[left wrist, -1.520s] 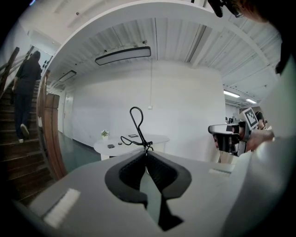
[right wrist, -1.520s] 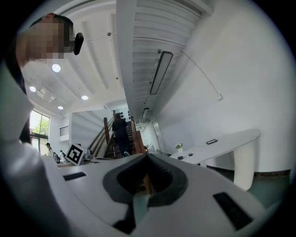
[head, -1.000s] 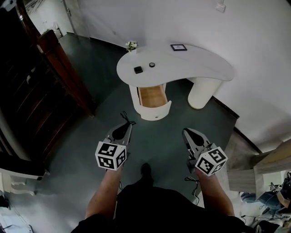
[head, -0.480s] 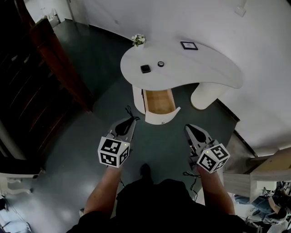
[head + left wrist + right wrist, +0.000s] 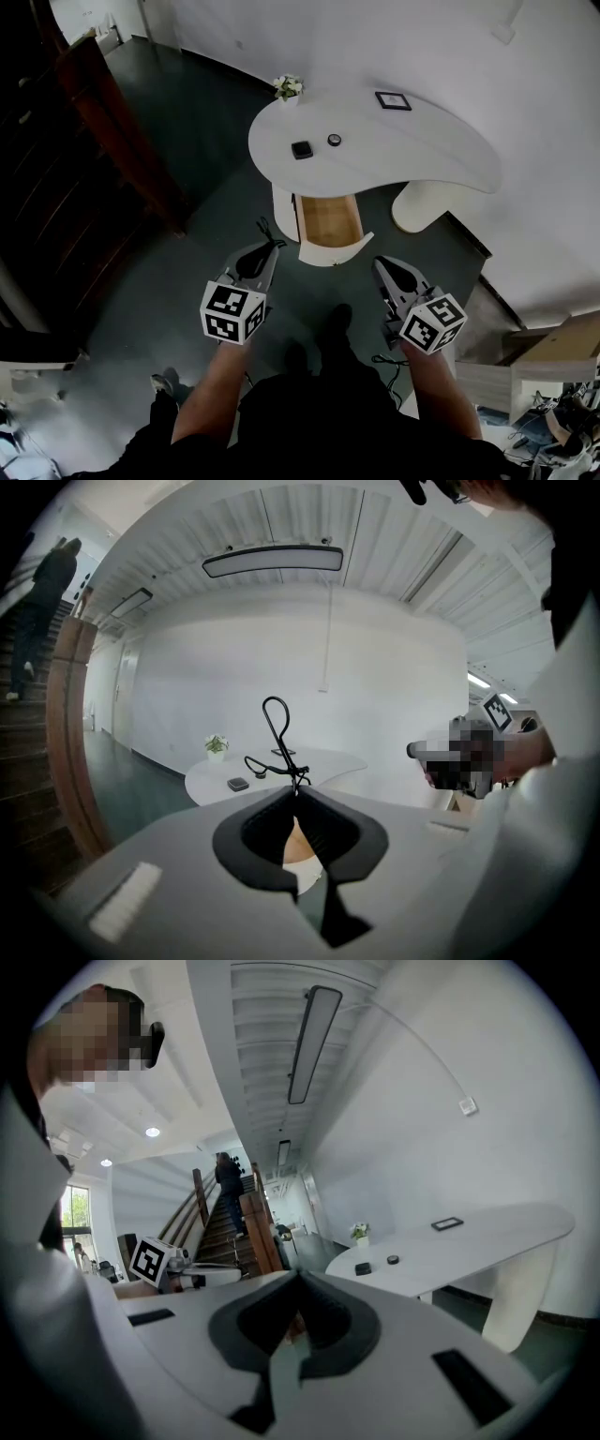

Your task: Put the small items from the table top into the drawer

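Note:
On the white curved table point(image 5: 412, 159) lie a small black square item point(image 5: 302, 149) and a small round dark item point(image 5: 335, 140). Under the table's near edge a wooden drawer point(image 5: 328, 221) stands pulled out. My left gripper point(image 5: 266, 248) is held in the air short of the drawer, shut on a thin black looped wire tool point(image 5: 263, 228) that sticks out past its tips point(image 5: 277, 731). My right gripper point(image 5: 380, 266) is level with it and shut, holding nothing. The same table point(image 5: 469, 1241) and black item point(image 5: 363, 1268) show in the right gripper view.
A small potted plant point(image 5: 288, 86) and a dark framed tablet point(image 5: 393, 100) stand at the table's far side. A dark wooden staircase point(image 5: 103, 103) runs along the left, with a person on it point(image 5: 228, 1185). The white wall lies right; wooden furniture point(image 5: 553, 347) sits at lower right.
The table and drawer have come closer and lower in the head view as the person steps forward. Both grippers keep their pose, and the left still holds the tool.

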`<state>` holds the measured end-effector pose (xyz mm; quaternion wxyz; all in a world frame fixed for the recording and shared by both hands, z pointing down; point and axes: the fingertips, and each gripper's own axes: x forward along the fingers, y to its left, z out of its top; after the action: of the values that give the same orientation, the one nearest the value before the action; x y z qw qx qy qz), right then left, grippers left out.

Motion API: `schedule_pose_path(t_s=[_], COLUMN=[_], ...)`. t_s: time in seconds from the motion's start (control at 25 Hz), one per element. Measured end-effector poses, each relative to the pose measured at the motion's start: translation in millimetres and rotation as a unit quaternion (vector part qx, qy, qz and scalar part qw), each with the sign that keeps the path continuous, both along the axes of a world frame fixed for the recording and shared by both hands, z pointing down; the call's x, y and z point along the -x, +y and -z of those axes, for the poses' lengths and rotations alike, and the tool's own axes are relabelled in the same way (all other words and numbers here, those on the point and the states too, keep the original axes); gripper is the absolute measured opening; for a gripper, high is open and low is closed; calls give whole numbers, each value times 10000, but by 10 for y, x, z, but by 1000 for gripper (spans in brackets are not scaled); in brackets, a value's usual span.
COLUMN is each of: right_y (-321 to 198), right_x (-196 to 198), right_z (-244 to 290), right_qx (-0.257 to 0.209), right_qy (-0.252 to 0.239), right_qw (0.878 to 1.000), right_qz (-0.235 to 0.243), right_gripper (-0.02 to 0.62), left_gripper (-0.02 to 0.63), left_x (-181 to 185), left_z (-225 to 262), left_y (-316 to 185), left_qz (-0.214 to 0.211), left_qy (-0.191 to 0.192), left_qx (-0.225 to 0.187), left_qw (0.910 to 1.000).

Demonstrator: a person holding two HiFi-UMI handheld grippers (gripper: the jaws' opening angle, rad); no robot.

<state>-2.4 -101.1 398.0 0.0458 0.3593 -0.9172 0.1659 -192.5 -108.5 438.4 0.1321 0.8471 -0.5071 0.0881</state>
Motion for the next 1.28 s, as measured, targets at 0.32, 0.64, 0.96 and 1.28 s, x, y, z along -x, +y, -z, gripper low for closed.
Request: schedule_pose_path(t_s=[0.32,0.64,0.96,1.28], right_y=[-477,-1199,-1778,-2111], right_x=[-112,-461,-771,-792], right_z=[-131,-337,-417,-696], right_qx=[65,247,352,667], right_qy=[-92,-210,-213,-104], right_qw=[9999,9990,9983,9974], right_qz=[121,296,404,235], right_gripper=[11,11,11,11], left_gripper=[23,23,23,23], left_x=[-178,-551,-829,-1109], left_z=[-84,-346,-415,-809], left_y=[-371,-976,-1348,-1686], left_qz=[4,67,140,-392], left_qy=[-131,-177,-363,-520], left_qx=[94,445,708,1022], left_qw=[9999,9988,9967,9926])
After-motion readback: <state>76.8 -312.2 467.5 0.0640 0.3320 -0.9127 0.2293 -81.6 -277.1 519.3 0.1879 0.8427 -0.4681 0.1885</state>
